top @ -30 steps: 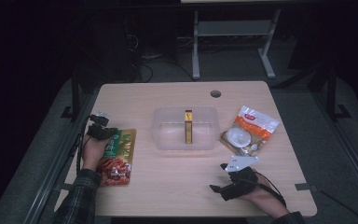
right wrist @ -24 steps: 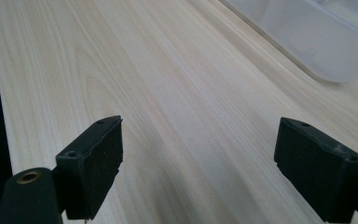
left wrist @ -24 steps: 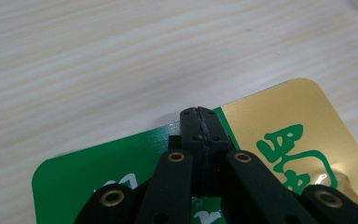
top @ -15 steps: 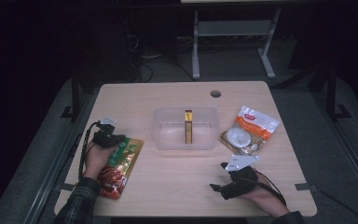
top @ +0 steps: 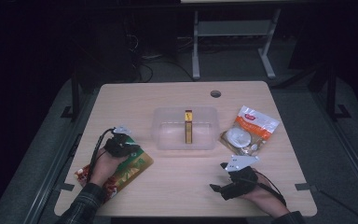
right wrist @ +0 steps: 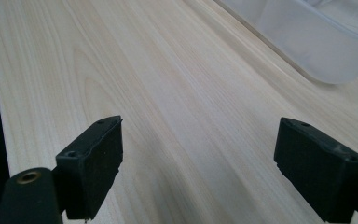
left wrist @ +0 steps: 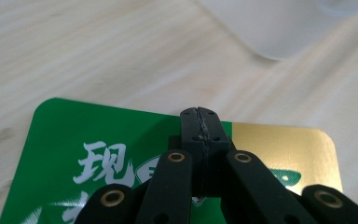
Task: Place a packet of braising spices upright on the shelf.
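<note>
A green and gold snack packet (top: 135, 168) lies at the table's front left, angled, with its red end toward the table edge. My left gripper (top: 128, 142) sits at its upper edge with the jaws pressed together. In the left gripper view the closed tips (left wrist: 200, 114) meet right at the packet's (left wrist: 98, 140) top border. My right gripper (top: 217, 176) rests low at the front right, pointing left, jaws wide apart. In the right gripper view nothing but bare wood lies between its pads (right wrist: 198, 149).
A clear plastic container (top: 168, 140) stands mid-table with a slim gold box (top: 188, 126) upright in it; its corner (right wrist: 307, 42) shows ahead of the right gripper. A white and orange bag (top: 249, 130) lies to its right. A cable hole (top: 215, 94) is near the far edge.
My left hand has moved right and toward the container, and the green packet has swung round with it from upright to slanted. The right hand has stayed put.
</note>
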A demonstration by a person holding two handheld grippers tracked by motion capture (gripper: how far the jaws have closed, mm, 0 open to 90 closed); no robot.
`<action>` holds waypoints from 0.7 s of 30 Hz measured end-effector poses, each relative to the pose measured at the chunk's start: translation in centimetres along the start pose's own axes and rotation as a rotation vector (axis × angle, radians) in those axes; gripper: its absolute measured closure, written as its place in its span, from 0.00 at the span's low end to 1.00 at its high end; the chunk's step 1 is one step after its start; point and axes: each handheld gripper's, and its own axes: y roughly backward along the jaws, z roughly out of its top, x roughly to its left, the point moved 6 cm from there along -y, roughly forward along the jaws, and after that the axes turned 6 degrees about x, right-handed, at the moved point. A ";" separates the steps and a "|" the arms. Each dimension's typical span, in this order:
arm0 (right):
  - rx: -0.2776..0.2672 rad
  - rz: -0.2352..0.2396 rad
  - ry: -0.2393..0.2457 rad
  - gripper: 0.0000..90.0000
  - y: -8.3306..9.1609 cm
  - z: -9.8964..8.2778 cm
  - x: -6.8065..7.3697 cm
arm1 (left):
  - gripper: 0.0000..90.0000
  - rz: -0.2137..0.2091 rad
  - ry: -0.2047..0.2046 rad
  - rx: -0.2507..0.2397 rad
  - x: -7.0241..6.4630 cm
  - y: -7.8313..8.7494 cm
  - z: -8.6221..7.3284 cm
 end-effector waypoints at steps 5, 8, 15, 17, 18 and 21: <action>0.000 0.000 0.000 0.17 0.0 0.0 0.0 | 1.00 -0.054 -0.037 0.011 -2.1 -0.2 -0.1; -0.001 -0.001 -0.002 0.17 0.0 0.0 0.0 | 1.00 -0.075 -0.067 0.017 -3.2 -0.3 -0.3; -0.018 -0.010 0.005 0.17 0.2 0.2 0.0 | 1.00 -0.119 -0.143 0.041 -5.8 -0.2 -1.0; -0.017 -0.011 0.005 0.17 0.2 0.2 0.0 | 1.00 -0.135 -0.143 0.032 -6.6 -0.3 -1.0; -0.018 -0.011 0.005 0.17 0.2 0.2 0.0 | 1.00 -0.129 -0.163 0.040 -7.0 -0.3 -1.1; -0.019 -0.012 0.008 0.17 0.2 0.3 0.1 | 1.00 -0.134 -0.188 0.046 -8.0 -0.4 -1.1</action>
